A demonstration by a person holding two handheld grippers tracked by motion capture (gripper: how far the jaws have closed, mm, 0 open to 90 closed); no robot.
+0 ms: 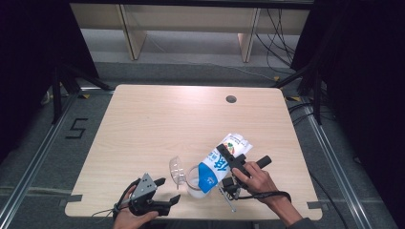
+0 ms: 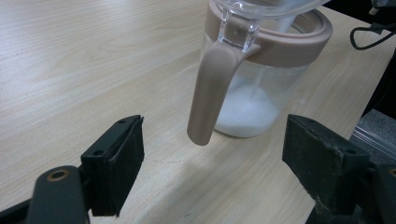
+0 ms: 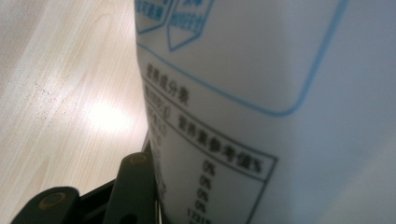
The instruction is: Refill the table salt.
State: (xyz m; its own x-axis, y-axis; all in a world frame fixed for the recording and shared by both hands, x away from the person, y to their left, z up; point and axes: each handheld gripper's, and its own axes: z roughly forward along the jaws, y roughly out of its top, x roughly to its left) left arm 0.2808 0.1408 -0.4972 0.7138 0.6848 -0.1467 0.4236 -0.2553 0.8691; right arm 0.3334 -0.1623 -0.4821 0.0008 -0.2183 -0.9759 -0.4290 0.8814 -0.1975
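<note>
Bag (image 1: 217,167), white with blue print, tilts over the jar (image 1: 195,183), clamped in right gripper (image 1: 234,160) jaws; left gripper (image 1: 165,191) jaws wide.

The high view looks forward and down from above the table's (image 1: 157,119) near edge, taking in the whole top. The left gripper view sits low, facing the jar (image 2: 261,88) closely, which the high view also shows (image 1: 195,183). The right gripper view presses against the bag (image 3: 261,93).
</note>
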